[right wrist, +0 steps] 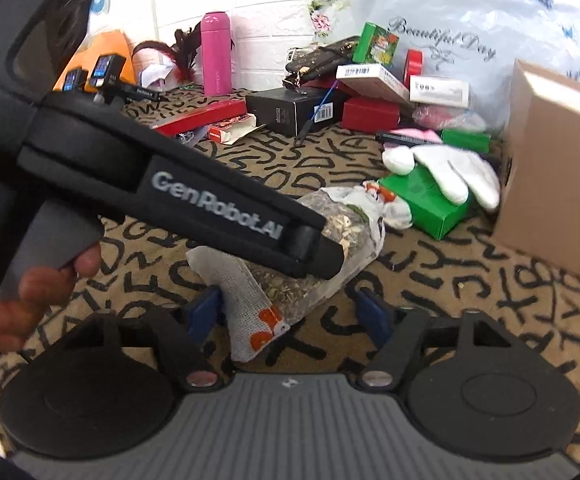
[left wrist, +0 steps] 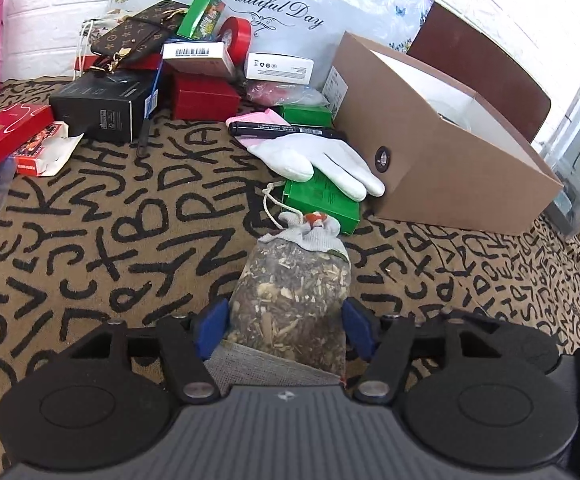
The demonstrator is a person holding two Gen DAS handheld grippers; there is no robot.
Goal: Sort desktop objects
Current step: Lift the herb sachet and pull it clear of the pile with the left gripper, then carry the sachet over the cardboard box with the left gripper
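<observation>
I see my left gripper (left wrist: pixel 286 330) with blue pads against both sides of the clear drawstring sachet of dried herbs (left wrist: pixel 290 292), gripping it. The sachet lies just in front of the green carton (left wrist: pixel 321 200), on the letter-patterned tablecloth (left wrist: pixel 110 240). My right gripper (right wrist: pixel 291 316) stands open around the sachet's cloth end, pads apart from it.

Cardboard box (right wrist: pixel 549 168) blurred (cut off right)
</observation>
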